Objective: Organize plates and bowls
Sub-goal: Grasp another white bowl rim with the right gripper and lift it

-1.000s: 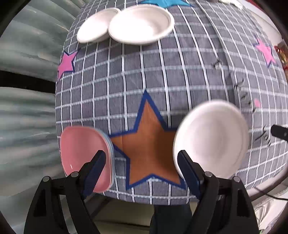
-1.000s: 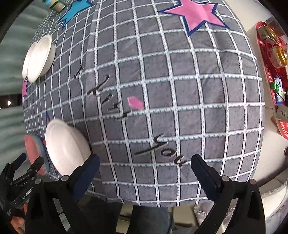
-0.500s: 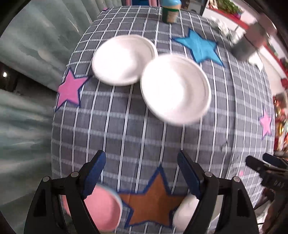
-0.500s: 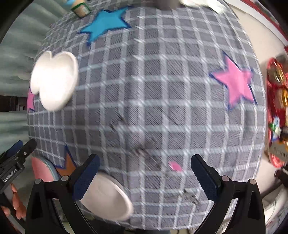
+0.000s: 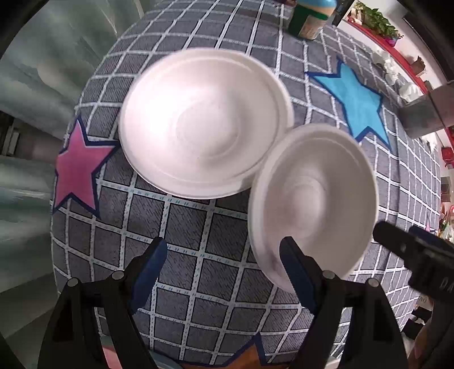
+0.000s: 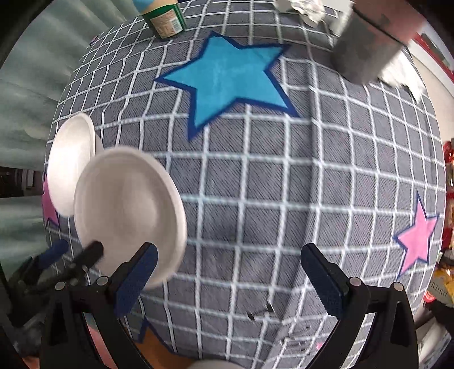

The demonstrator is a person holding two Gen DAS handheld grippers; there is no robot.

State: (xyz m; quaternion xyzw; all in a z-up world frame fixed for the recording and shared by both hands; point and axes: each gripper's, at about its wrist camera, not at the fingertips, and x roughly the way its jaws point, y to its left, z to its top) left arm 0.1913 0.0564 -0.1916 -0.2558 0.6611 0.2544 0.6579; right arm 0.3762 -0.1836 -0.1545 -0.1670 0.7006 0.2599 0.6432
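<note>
Tablecloth [image 5: 181, 227]: white bowls [image 5: 204, 125] loom closer.

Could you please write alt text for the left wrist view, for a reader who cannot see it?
Two white dishes, a wide plate and a smaller plate overlapping its edge, lie on a grey checked tablecloth with coloured stars. The open left gripper hangs above them, empty, and the right gripper's tip enters from the right.

You had two white dishes [image 5: 204, 125] [image 5: 312, 195] on the checked cloth [image 5: 198, 241], far left; one labelled jar [image 6: 164, 20] at the far edge; one grey cup [image 6: 366, 48] far right; two grippers [image 5: 221, 264] [image 6: 228, 272].
</note>
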